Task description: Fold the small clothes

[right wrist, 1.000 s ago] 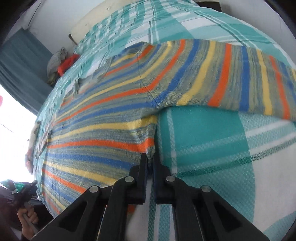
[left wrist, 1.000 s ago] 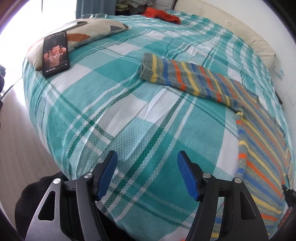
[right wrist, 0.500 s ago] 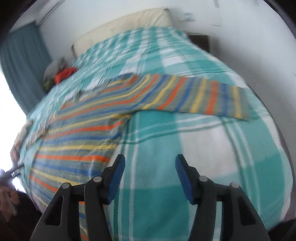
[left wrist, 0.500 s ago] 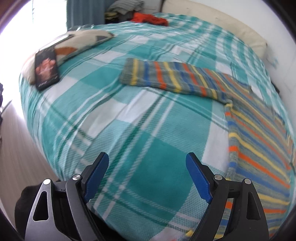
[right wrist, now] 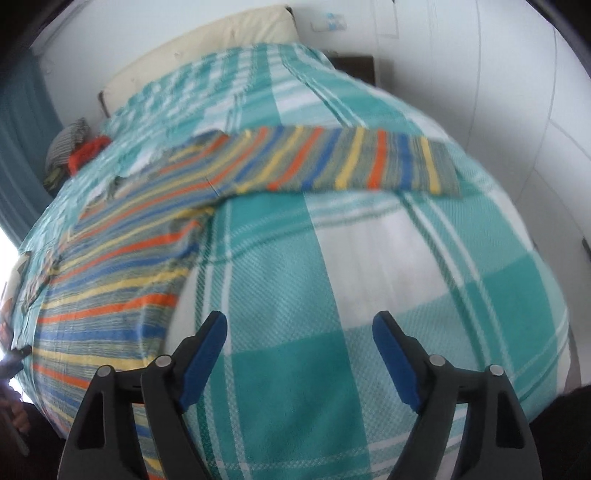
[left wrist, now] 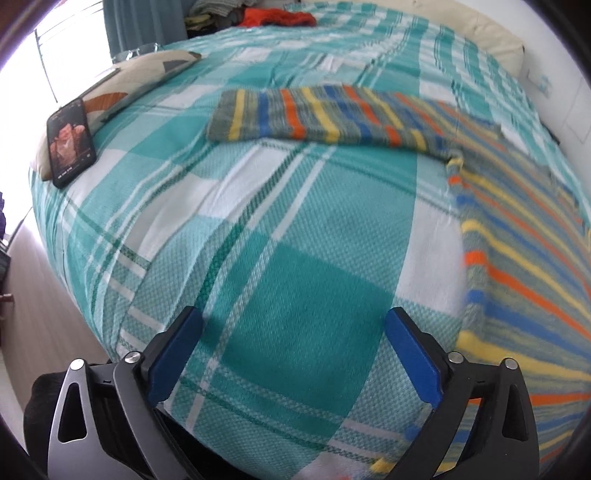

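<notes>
Writing unreadable – phone screen lit beside striped sweater.

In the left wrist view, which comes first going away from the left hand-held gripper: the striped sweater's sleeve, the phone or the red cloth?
From the left hand-held gripper, open over the bedspread:
1. Striped sweater's sleeve, stretched across the middle of the bed.
2. Phone, farther off at the left edge, leaning on a pillow.
3. Red cloth, far end, at the top of the view.

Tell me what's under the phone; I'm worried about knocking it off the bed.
The phone leans on a patterned pillow, its lower end on the plaid bedspread. What lies beneath it is covered.
</notes>
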